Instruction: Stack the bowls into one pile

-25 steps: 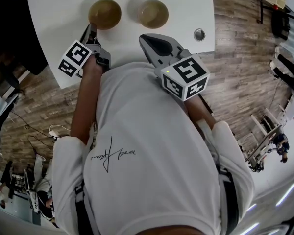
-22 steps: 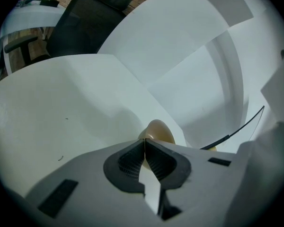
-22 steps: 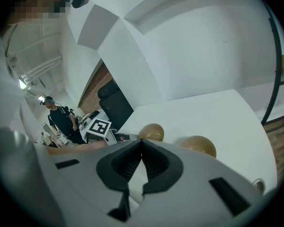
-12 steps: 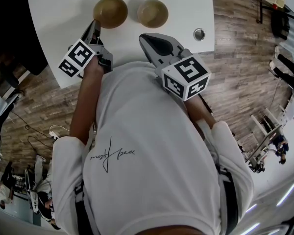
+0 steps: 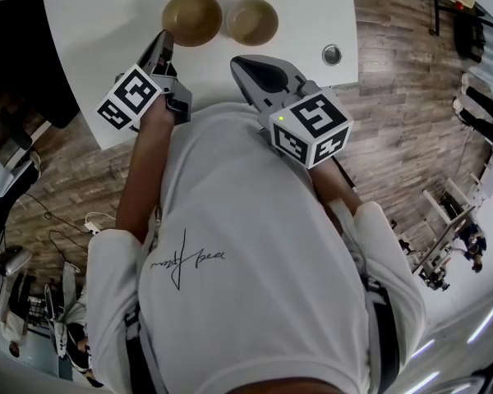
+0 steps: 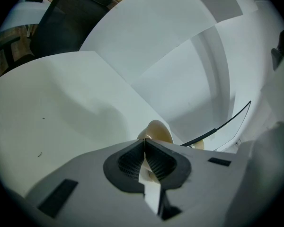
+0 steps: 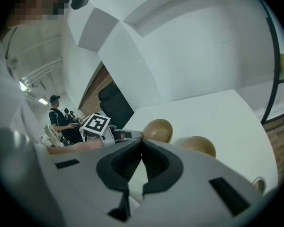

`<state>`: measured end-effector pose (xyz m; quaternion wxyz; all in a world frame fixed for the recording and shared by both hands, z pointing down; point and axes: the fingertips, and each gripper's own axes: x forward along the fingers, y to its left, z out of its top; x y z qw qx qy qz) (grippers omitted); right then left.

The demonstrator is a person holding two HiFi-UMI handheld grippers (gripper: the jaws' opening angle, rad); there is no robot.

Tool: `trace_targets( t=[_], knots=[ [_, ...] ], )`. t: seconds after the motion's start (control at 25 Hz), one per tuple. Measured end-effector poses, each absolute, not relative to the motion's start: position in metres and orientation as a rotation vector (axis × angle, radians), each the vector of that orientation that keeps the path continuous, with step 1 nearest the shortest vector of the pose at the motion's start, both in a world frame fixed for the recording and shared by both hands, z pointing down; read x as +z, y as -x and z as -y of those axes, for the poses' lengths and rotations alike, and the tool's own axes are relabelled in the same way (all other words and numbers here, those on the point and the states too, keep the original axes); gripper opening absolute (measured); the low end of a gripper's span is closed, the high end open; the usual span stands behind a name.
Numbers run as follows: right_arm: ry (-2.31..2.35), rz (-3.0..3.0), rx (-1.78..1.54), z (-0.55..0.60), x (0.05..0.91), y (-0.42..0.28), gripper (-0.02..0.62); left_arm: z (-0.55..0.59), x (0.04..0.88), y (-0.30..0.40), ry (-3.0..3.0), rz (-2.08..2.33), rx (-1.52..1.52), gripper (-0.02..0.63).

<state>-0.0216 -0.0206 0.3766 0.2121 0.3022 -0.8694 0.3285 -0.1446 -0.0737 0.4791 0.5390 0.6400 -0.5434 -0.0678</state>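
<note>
Two tan bowls are at the far side of the white table (image 5: 90, 23). My left gripper (image 5: 163, 41) is shut on the near rim of the left bowl (image 5: 192, 17), which hangs close beside the right bowl (image 5: 252, 20). In the left gripper view the cream rim of the held bowl (image 6: 156, 129) sits between the closed pads of the left gripper (image 6: 145, 148), with a sliver of the other bowl (image 6: 197, 145) behind. My right gripper (image 5: 245, 61) is shut and holds nothing, nearer than the right bowl. The right gripper view shows the right gripper (image 7: 142, 145), both bowls (image 7: 157, 130) (image 7: 196, 145) and the left gripper's marker cube (image 7: 97, 123).
A round metal grommet (image 5: 332, 54) is set in the table at the right. A black chair (image 5: 16, 56) stands left of the table. Wood floor surrounds it, and people stand in the background of the right gripper view (image 7: 57, 117).
My left gripper has carried the left bowl rightward and a little up, closing the gap to the right bowl. The right gripper has not moved.
</note>
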Motion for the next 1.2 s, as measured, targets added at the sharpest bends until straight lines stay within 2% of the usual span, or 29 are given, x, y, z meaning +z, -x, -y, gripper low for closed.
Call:
trace_targets(
  t=[0.8, 1.2],
  knots=[
    [-0.896, 2.421, 0.938, 0.022, 0.371, 0.011, 0.009, 0.081, 0.463, 0.109, -1.611, 1.179, -0.132, 0.015],
    [-0.926, 2.408, 0.952, 0.025, 0.372, -0.003, 0.009, 0.080, 0.466, 0.052, -1.724, 1.052, 0.000, 0.017]
  ],
)
